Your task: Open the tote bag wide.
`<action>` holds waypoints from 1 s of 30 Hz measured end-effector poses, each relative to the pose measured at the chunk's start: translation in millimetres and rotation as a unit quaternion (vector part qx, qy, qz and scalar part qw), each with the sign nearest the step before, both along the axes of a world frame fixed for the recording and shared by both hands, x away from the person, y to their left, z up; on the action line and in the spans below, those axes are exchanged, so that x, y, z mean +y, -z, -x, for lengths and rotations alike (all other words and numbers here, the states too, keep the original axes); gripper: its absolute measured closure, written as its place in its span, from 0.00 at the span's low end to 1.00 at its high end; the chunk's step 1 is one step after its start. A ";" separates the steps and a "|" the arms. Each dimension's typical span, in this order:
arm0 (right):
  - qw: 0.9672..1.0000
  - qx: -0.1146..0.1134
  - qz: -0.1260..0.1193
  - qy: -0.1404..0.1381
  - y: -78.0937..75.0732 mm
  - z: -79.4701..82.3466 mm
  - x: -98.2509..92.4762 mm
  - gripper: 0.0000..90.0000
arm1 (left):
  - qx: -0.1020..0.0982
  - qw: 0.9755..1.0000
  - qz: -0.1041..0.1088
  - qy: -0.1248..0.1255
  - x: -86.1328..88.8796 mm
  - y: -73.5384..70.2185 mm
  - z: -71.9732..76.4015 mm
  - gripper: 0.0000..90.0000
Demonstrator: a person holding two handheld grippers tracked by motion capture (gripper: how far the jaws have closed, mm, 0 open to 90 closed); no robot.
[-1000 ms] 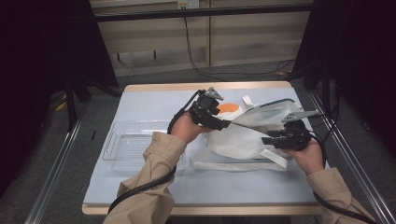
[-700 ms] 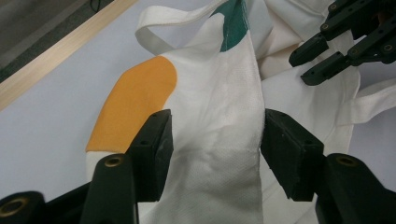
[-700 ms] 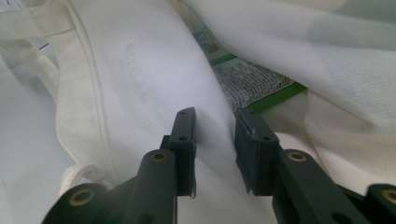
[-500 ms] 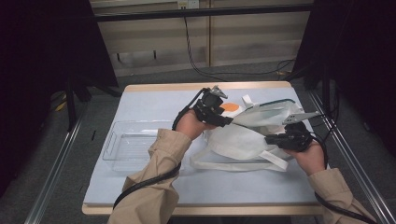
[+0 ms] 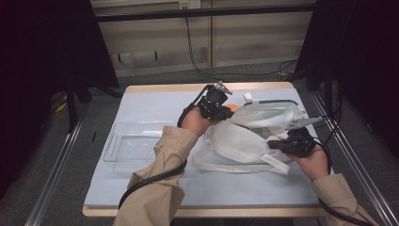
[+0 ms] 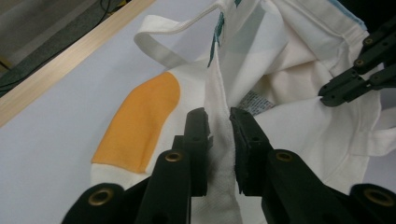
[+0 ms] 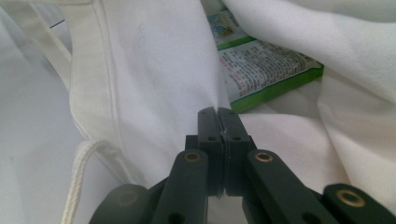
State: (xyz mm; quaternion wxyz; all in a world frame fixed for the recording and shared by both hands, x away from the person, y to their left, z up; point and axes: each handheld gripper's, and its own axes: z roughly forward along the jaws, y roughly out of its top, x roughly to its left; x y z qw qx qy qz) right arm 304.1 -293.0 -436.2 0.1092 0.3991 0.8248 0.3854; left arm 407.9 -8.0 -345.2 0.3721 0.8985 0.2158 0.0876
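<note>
One white cloth bag (image 5: 249, 141) lies crumpled on the right half of the pale blue table (image 5: 155, 101), and both grippers work at it. The left gripper (image 5: 225, 111) is at the bag's far left edge; in the left gripper view its two jaws pinch a fold of the bag's rim (image 6: 219, 135), having just been closing, with the cloth bunched between the pads. The right gripper (image 5: 273, 143) sits at the bag's near right side; in the right gripper view its jaws stand pressed together with a thin layer of the white cloth caught between them, so both tools are clenched on the same bag.

One orange patch (image 6: 140, 116) shows on the cloth left of the left gripper's jaws (whether it is a print or a sewn piece I cannot tell). Two flat white handle straps are countable in the high view: one loops at the far side (image 5: 249, 100), one trails along the near edge (image 5: 235, 165). One white cord (image 7: 77, 186) hangs at the lower left of the right gripper view. One green packet with small print (image 7: 261, 65) lies inside the bag's mouth, just beyond the right gripper's tips.

One clear plastic tray (image 5: 117, 136) rests on the table's left half, apart from the bag, partly under the person's left sleeve (image 5: 155, 188).
</note>
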 end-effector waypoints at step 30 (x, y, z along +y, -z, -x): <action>1.000 -0.004 -0.002 -0.017 11.3 22.5 3.7 1.00 | 0.002 0.998 -0.004 -0.055 4.8 5.3 -32.7 0.94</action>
